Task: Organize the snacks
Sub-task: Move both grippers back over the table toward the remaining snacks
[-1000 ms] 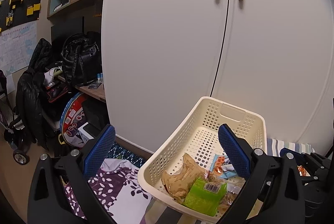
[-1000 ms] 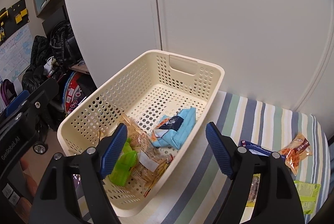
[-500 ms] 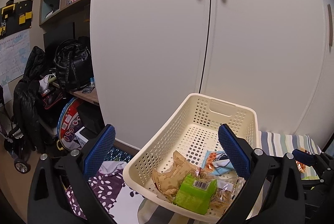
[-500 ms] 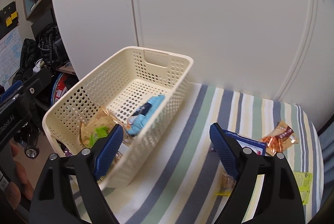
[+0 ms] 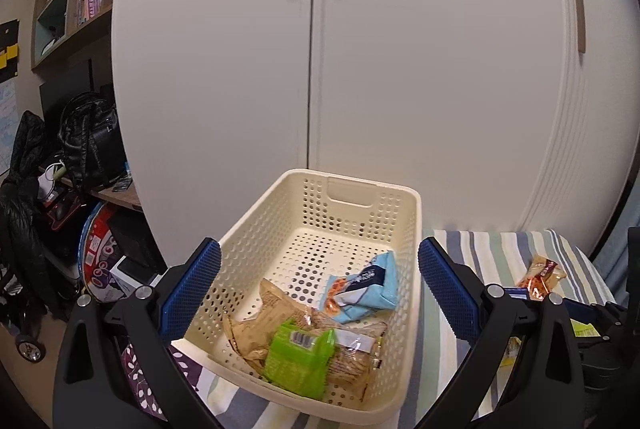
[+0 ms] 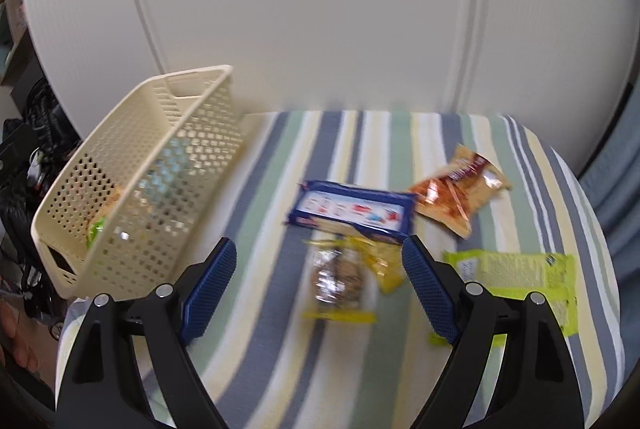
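A cream perforated basket [image 5: 404, 313] [image 6: 132, 165] stands on the striped cloth and holds a light blue packet [image 5: 368, 287], a green packet [image 5: 298, 359] and clear-wrapped snacks. My left gripper [image 5: 318, 293] hangs open over the basket's near end, nothing between its fingers. My right gripper [image 6: 318, 285] is open above the loose snacks: a clear yellow-trimmed pack [image 6: 340, 279] lies between its fingertips, a dark blue pack [image 6: 352, 211] just beyond, an orange bag [image 6: 460, 191] far right, a lime-green packet [image 6: 516, 275] right.
White wardrobe doors [image 5: 360, 69] rise right behind the striped surface [image 6: 260, 329]. On the left are shelves, a black backpack [image 5: 88, 137] and clutter on the floor. A purple patterned cloth [image 5: 144, 385] lies below the basket's left corner.
My right gripper has swung right, away from the basket, and now looks down on the loose snacks. The left gripper has turned slightly right, bringing the basket to the middle of its view.
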`<state>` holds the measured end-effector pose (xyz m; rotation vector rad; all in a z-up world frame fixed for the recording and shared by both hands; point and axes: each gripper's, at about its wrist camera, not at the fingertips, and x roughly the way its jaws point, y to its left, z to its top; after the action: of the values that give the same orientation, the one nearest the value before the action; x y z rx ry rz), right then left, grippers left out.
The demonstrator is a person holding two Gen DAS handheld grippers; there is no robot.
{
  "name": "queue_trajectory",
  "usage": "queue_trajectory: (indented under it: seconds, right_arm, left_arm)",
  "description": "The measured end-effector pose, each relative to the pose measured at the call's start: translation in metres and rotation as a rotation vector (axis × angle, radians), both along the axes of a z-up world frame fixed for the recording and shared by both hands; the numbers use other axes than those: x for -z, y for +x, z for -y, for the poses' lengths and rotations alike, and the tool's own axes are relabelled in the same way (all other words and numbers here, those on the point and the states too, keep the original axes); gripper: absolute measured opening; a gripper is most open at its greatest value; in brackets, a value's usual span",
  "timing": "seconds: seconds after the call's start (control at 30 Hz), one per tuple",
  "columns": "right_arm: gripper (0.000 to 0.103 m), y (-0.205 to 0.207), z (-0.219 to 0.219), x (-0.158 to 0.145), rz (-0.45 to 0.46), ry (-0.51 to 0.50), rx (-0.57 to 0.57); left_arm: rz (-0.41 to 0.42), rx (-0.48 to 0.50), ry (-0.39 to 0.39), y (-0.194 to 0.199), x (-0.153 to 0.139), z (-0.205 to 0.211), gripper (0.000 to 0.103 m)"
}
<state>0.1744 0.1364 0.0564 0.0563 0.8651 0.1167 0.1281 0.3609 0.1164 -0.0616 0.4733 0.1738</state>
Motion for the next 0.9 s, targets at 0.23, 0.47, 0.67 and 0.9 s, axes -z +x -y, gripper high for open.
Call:
queue_trajectory:
  seconds: [0.23, 0.47, 0.67, 0.9]
  right_arm:
    - [0.091, -0.013, 0.058, 0.006, -0.008, 0.008, 0.106]
    - [0.096, -0.02, 0.11, 0.016, -0.032, 0.013, 0.204]
    - [0.096, -0.021, 0.139, 0.031, -0.075, 0.035, 0.25]
    - [0.098, -0.016, 0.151, 0.044, -0.111, 0.025, 0.257]
  left_arm:
    - [-0.025, 0.148, 0.0, 0.002, 0.006, 0.043, 0.1]
    - [-0.068, 0.266, -0.016, 0.006, 0.018, 0.074, 0.1]
    - [-0.109, 0.307, 0.01, 0.008, 0.032, 0.098, 0.1]
    - [-0.126, 0.334, 0.066, 0.006, 0.041, 0.117, 0.1]
